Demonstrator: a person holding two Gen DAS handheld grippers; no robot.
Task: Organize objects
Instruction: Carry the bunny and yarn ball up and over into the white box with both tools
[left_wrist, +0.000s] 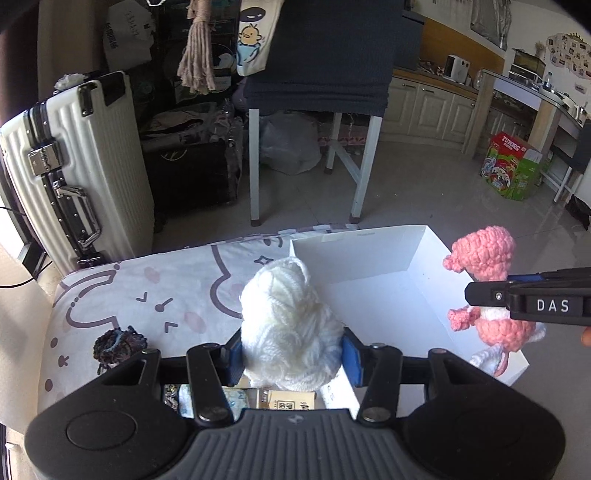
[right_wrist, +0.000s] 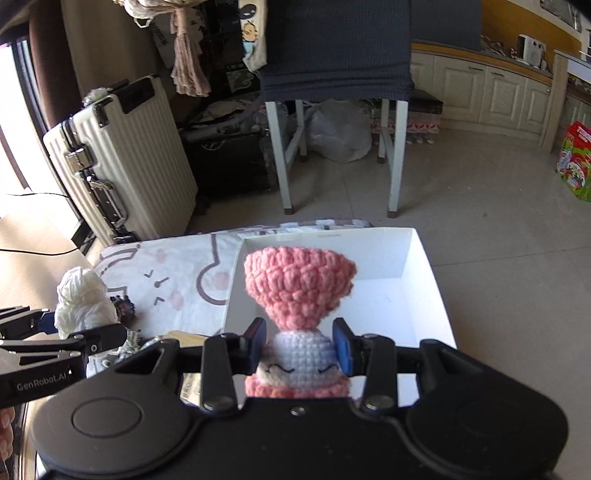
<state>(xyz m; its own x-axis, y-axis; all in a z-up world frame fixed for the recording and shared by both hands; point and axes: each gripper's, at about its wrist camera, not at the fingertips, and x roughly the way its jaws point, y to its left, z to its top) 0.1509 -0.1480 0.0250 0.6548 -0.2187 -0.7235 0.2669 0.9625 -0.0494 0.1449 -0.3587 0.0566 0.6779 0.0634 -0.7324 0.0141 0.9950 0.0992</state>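
Left tool (left_wrist: 293, 352) clamps white yarn ball (left_wrist: 290, 325); right tool (right_wrist: 299, 347) pinches pink crochet doll (right_wrist: 301, 295) over white box (right_wrist: 424, 266). We hold both aloft, likely for boxing.

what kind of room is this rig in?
Likely a lived-in home, open to a kitchen: cream kitchen cabinets along the back wall, a ribbed suitcase on the tiled floor, a cloth-covered chair.

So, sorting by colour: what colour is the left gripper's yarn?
White yarn ball, clearest in the left wrist view.
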